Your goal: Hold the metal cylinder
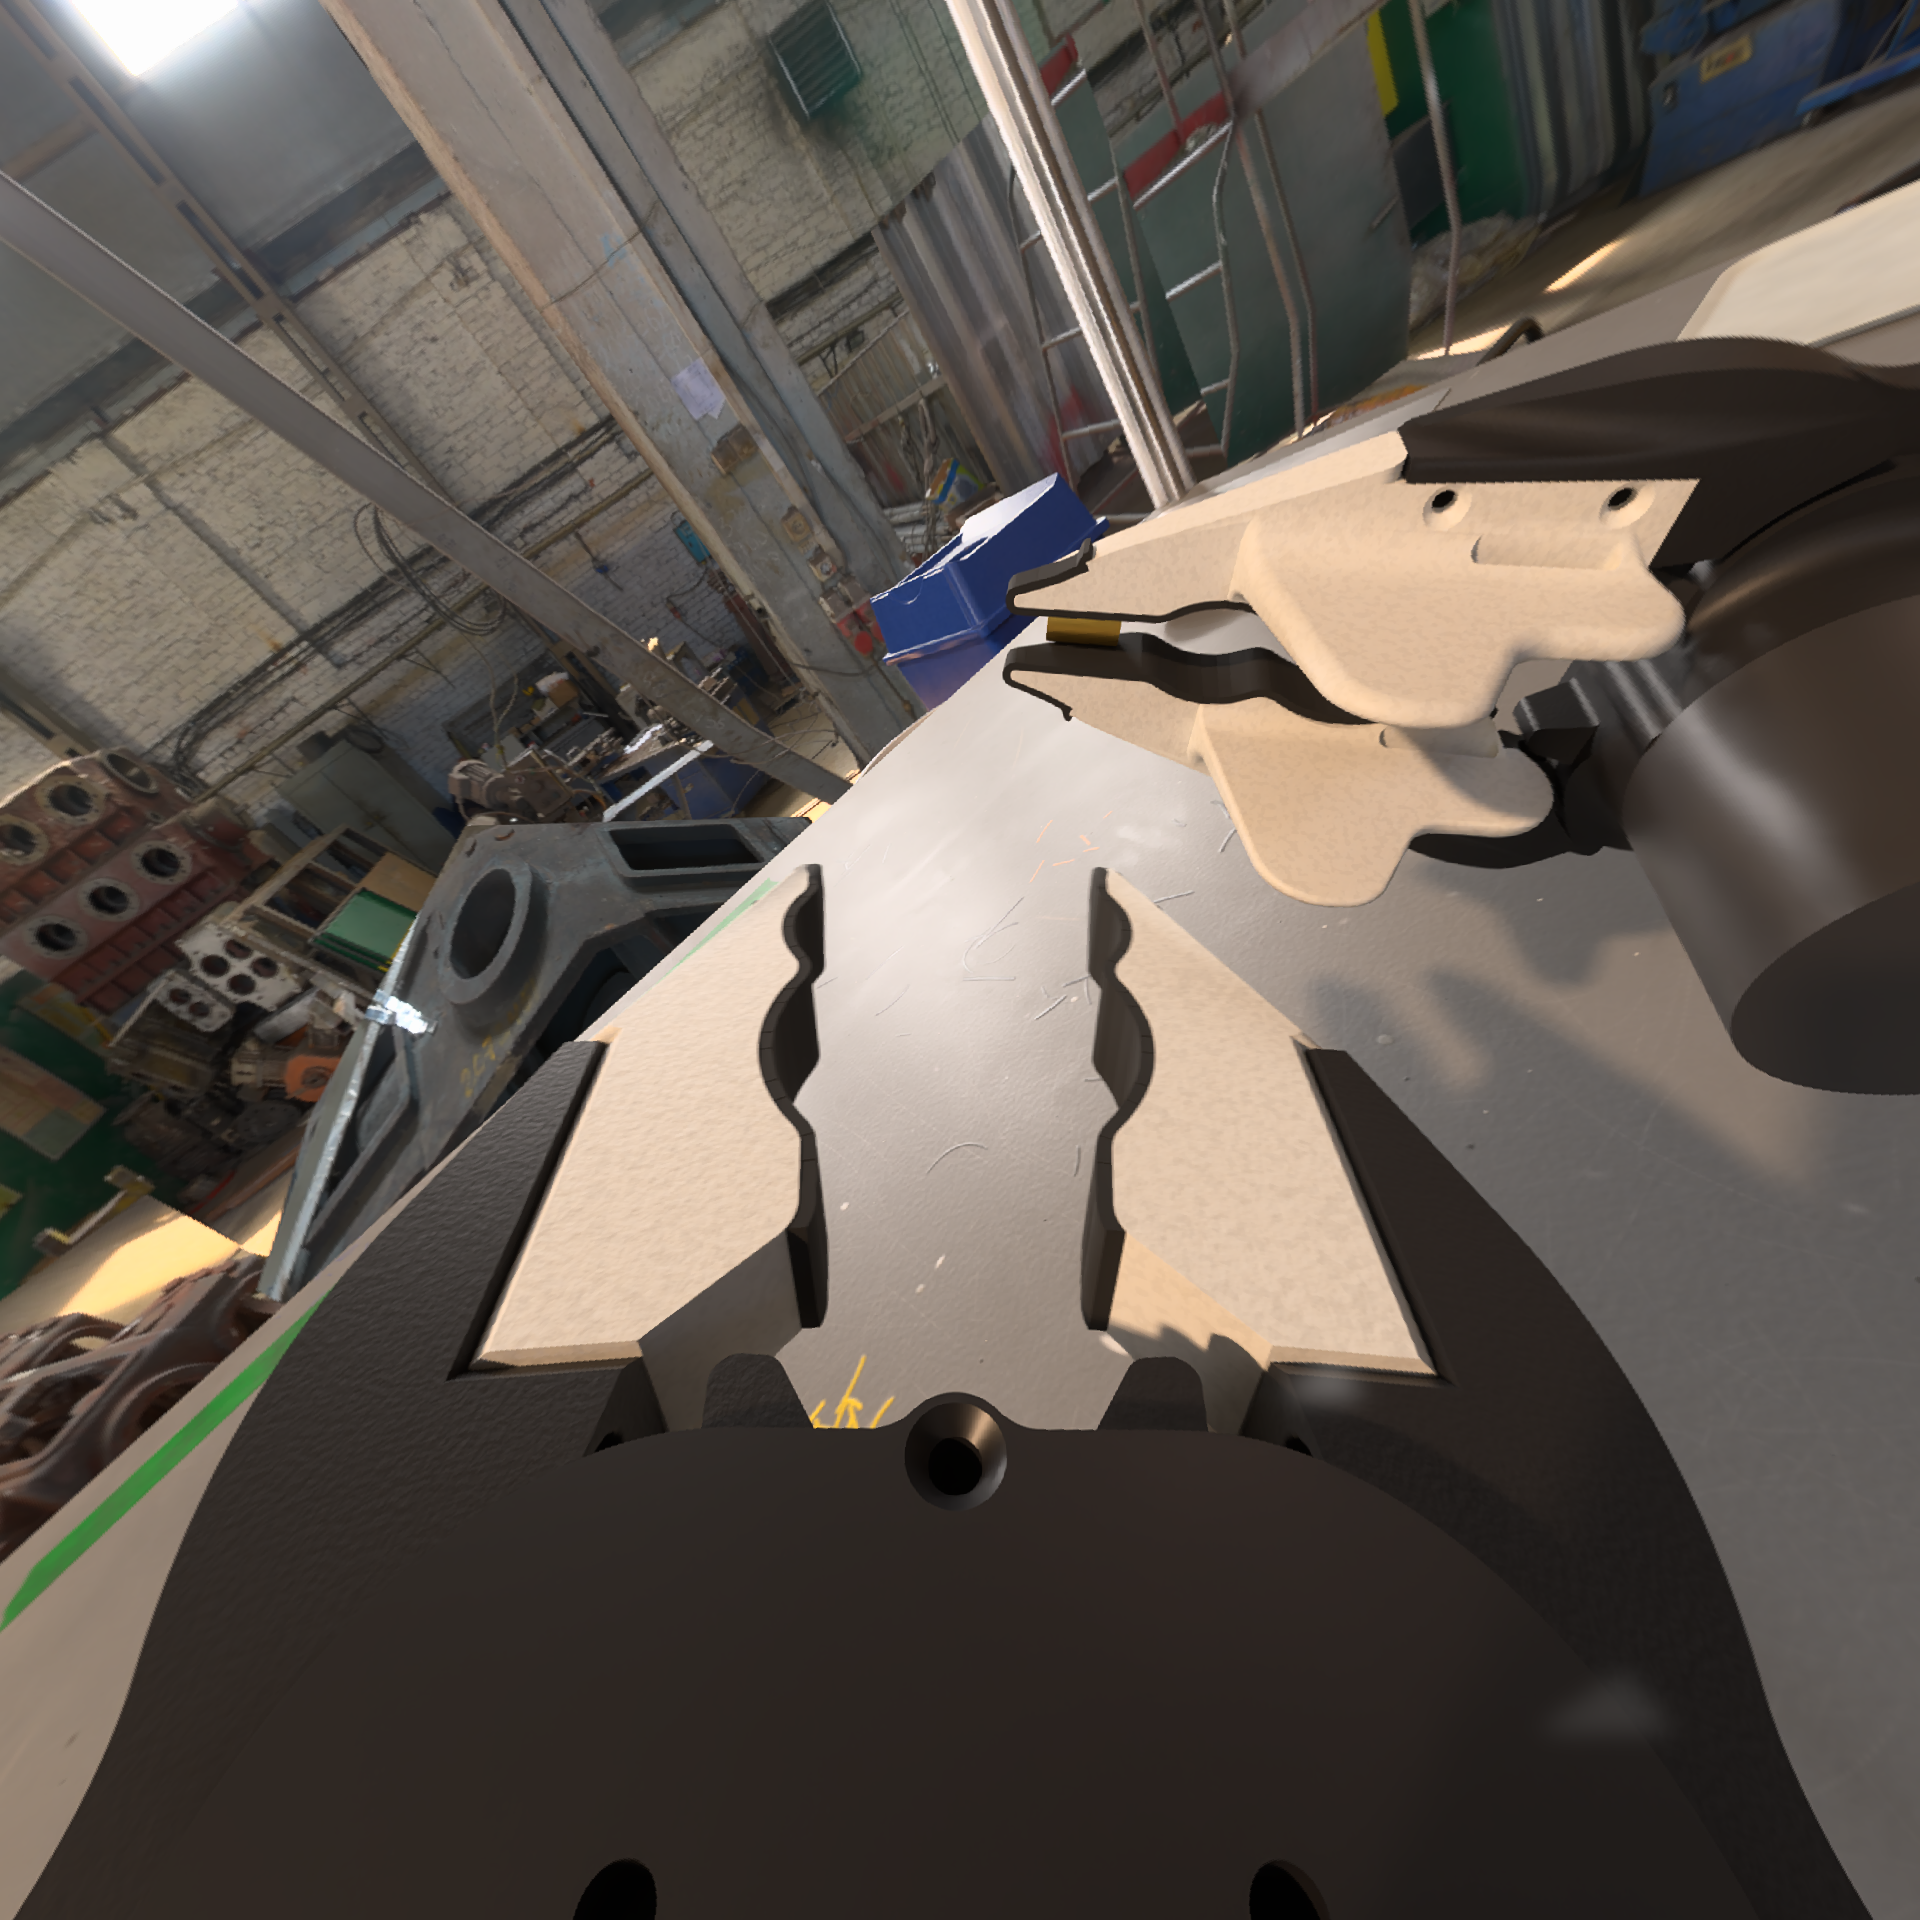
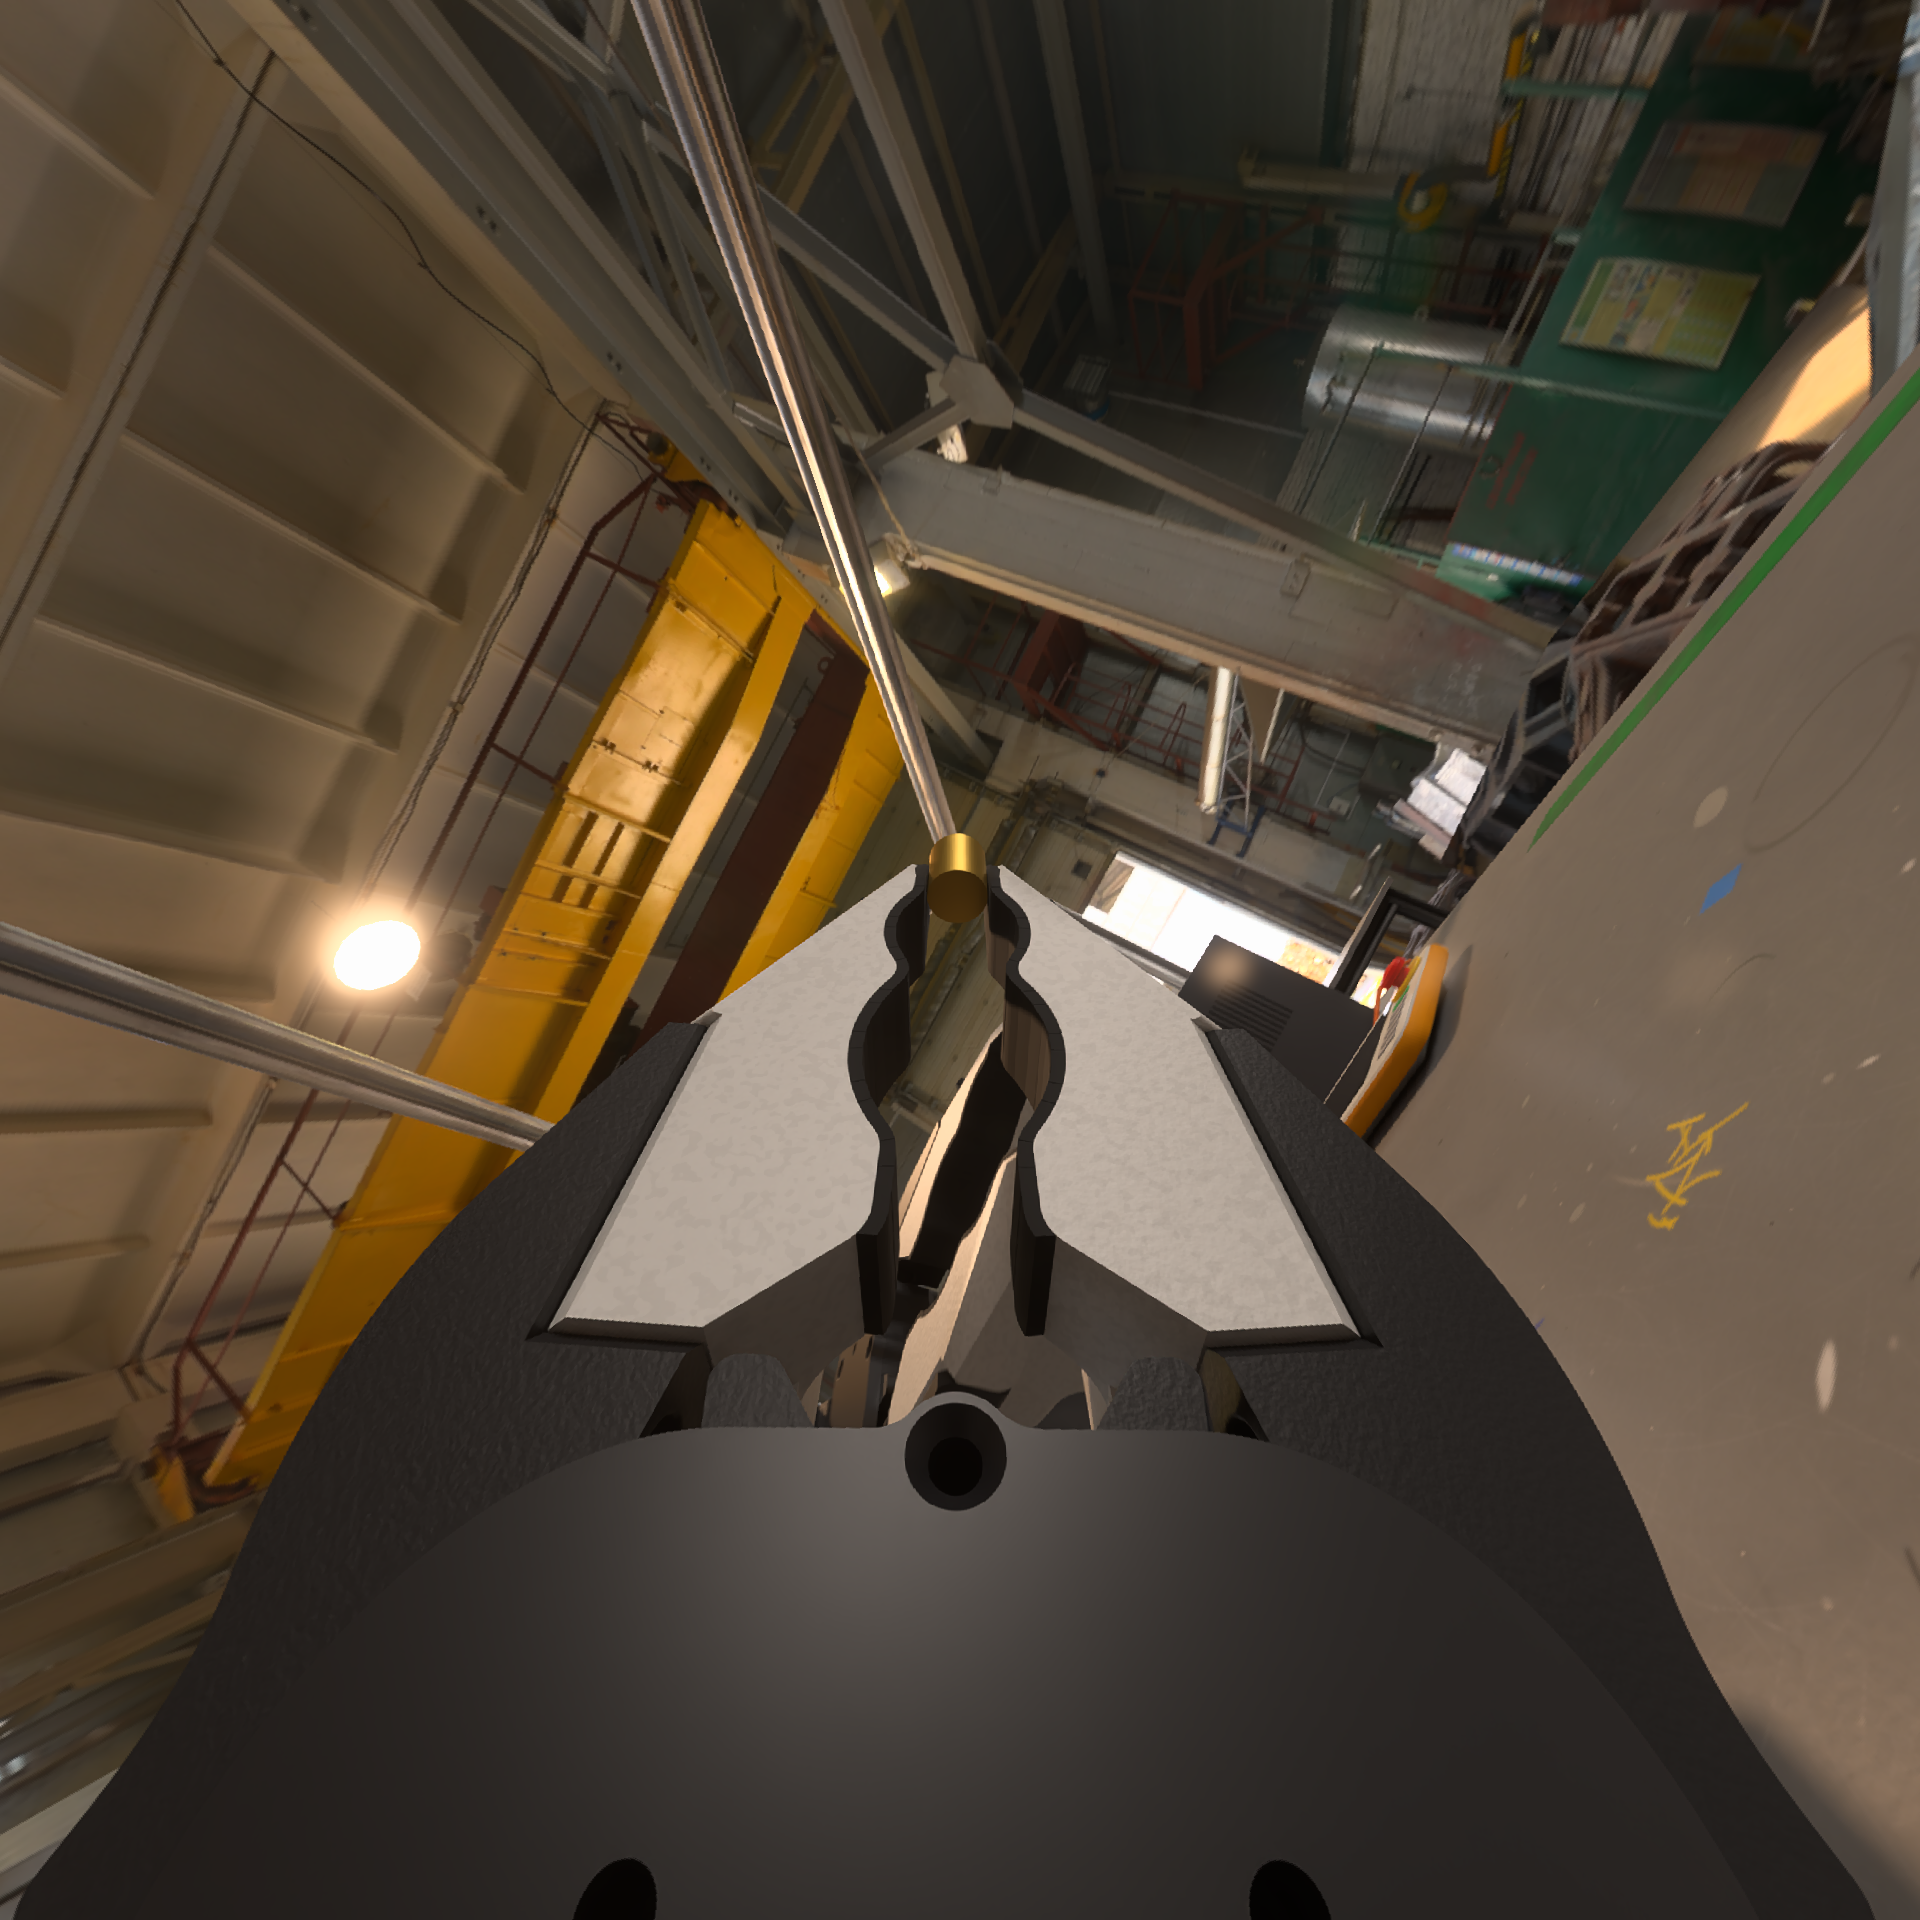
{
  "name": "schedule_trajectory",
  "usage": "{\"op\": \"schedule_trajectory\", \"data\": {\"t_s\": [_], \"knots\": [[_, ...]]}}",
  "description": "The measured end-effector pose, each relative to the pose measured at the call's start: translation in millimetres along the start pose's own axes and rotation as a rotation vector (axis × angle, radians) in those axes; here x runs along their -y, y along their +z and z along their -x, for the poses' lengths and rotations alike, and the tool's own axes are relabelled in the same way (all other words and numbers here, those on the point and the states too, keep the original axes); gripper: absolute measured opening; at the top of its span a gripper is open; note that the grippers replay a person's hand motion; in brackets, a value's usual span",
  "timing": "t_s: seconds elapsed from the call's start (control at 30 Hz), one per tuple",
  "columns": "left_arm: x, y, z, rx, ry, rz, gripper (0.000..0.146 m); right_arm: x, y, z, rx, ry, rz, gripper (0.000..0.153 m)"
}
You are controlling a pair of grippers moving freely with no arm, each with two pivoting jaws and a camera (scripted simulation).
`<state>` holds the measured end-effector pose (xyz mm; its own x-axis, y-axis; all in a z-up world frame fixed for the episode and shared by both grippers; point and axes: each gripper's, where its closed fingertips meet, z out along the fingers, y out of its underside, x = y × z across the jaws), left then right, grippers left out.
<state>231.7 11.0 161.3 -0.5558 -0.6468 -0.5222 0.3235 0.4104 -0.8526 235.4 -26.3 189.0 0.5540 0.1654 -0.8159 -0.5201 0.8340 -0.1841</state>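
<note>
Brass-coloured and small, the metal cylinder [image 2: 955, 884] sits pinched at the very tips of your right gripper [image 2: 957, 894] – its two fingers are drawn in against the cylinder's sides, with the scalloped pads further back left empty. In the left wrist view you see the same thing from the side: the right gripper [image 1: 1044, 636] is turned on its side above the grey table [image 1: 1455, 1195], and the cylinder [image 1: 1081, 630] shows as a short gold stub between the tips, clear of the surface

Your left gripper [image 1: 954, 1039] is nearer to you in that view and idle – fingers spread wide, nothing between them, only the scratched tabletop showing through the gap

So, as I read it, the grasp is made and you are in the holding step itself. What comes next calls for little: keep the squeeze steady and the wrist quiet. The bite is shallow, right at the fingertips, so any twist or loosening could let a smooth round piece slip out

Farther off stand a blue bin [image 1: 977, 582] past the table edge and a thin steel rod [image 2: 790, 416] rising beyond the cylinder
</note>
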Motion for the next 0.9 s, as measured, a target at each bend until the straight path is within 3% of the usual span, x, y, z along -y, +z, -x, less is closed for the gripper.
{"op": "schedule_trajectory", "data": {"t_s": [0.07, 0.17, 0.37, 0.57, 0.9], "knots": [[0, -2, -1, -0.016, -0.024, -0.009, 0.040, -2, 0, 0, 0.005, 0.019, 0.015, 0.010], [5, -6, -3, -0.023, -0.025, -0.040, 0.038, -1, 0, 5, 0.030, 0.053, 0.008, 0.010], [24, -23, -1, 0.024, 0.025, -0.130, 0.056, 17, -5, 8, 0.011, 0.053, -0.057, 0.010], [27, -16, -6, 0.019, 0.019, -0.114, 0.064, 15, -6, 10, -0.022, 0.014, -0.102, 0.010], [26, -13, -13, -0.029, 0.043, -0.147, 0.058, 12, -3, 11, -0.012, 0.005, -0.071, 0.010]]}}
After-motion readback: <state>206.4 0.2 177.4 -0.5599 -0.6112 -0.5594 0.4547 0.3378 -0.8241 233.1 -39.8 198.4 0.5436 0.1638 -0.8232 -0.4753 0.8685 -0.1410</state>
